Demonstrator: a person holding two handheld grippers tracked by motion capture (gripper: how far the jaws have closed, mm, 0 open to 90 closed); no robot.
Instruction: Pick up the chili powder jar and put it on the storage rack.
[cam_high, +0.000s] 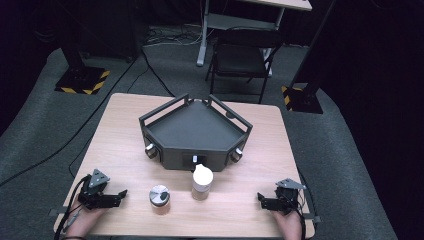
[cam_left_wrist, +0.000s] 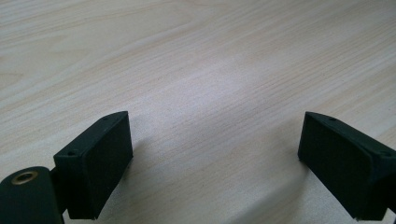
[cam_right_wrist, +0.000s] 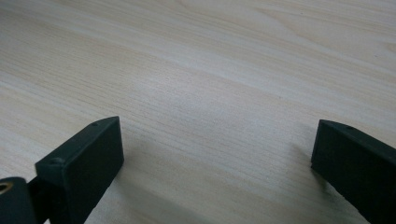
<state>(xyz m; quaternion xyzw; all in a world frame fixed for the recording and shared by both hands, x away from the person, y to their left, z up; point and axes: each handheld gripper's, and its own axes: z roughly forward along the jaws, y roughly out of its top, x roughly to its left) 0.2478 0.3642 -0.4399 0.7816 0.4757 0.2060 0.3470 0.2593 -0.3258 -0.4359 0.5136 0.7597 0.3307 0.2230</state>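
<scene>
left gripper (cam_high: 121, 193) rests near the front left corner of the worktop (cam_high: 115, 135), jaws spread wide over bare wood, gripping nothing. right gripper (cam_high: 260, 199) rests near the front right corner, jaws likewise apart and empty. between them, by the front edge, stand a silver-lidded jar (cam_high: 160, 198) and a white-capped jar (cam_high: 202, 183), the latter just before the dark tray (cam_high: 165, 155) at mid-worktop.

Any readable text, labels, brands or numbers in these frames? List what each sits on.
No readable text anywhere.
Small white patch on the front of the dark tray: too small and blurred to tell whether it holds writing.
Jar with the silver lid and bottle with the white cap: no label legible.
Yellow-black hazard stripes on the stand bases: a marking, no words.
</scene>
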